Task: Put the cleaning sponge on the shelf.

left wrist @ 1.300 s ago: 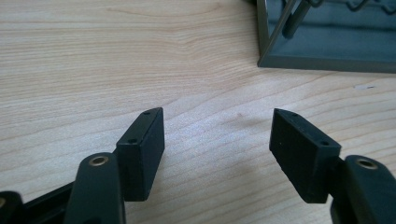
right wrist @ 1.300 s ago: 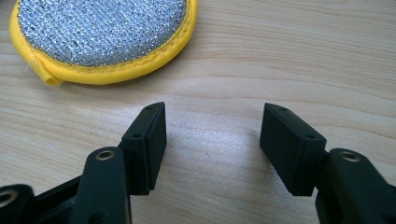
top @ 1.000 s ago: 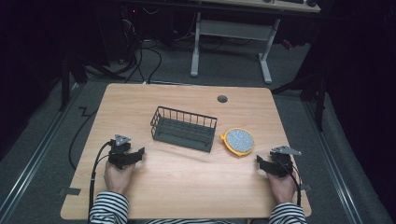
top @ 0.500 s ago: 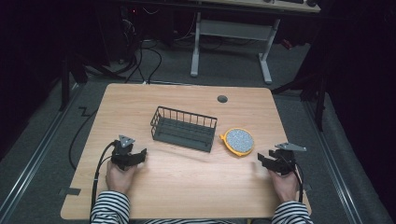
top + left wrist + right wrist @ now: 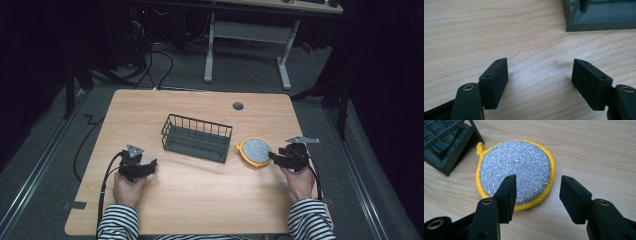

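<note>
The right gripper (image 5: 536, 192), jaws apart, is closing in on the round yellow-rimmed silver scouring pad (image 5: 515, 170) lying just beside the dark wire basket (image 5: 196, 137) (left gripper (image 5: 540, 77) idle, open), so next, I judge, comes pinching its near rim.

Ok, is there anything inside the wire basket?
The basket looks empty: its dark floor shows through the bars in the high view. The strip behind its near wall is hidden. The scrubber lies beside it on the table.
</note>
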Motion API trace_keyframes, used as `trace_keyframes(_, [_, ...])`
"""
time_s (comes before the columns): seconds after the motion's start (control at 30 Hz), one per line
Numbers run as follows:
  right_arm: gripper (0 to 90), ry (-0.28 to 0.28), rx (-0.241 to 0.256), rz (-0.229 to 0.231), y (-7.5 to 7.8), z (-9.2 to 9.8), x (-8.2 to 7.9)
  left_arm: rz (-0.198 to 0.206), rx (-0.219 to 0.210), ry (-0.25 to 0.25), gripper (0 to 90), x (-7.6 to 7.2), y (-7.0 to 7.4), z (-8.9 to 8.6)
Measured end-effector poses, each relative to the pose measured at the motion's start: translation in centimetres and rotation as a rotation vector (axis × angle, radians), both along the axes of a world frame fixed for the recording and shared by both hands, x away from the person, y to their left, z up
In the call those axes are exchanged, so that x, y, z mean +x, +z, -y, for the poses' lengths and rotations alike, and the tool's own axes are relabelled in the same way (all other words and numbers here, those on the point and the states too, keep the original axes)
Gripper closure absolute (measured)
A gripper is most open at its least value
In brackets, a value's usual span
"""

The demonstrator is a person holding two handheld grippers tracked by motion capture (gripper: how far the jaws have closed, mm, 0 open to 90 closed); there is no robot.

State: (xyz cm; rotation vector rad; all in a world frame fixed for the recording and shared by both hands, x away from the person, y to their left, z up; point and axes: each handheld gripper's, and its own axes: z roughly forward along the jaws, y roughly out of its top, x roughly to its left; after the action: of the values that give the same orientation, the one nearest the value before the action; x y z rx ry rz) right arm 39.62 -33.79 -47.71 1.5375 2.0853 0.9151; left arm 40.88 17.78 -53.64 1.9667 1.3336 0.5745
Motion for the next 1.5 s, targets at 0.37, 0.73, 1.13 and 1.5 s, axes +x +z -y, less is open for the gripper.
trace_keyframes(0.37, [47.5, -0.004, -0.040, -0.053, -0.3, -0.5, 3.0, 0.001, -0.002, 0.001, 30.2, 0.0, 0.0, 0.0])
trace_keyframes(0.73, [42.9, -0.024, -0.013, -0.099, -1.7, -0.4, 4.0, 0.001, -0.001, 0.001, 30.2, 0.0, 0.0, 0.0])
trace_keyframes(1.13, [48.7, -0.018, 0.055, -0.145, -2.4, 0.1, 4.5, 0.002, 0.000, 0.001, 29.8, 0.0, 0.0, 0.0])
trace_keyframes(1.5, [68.7, 0.029, 0.073, -0.161, -2.6, 0.2, 4.6, 0.002, 0.001, 0.001, 29.9, 0.0, 0.0, 0.0])
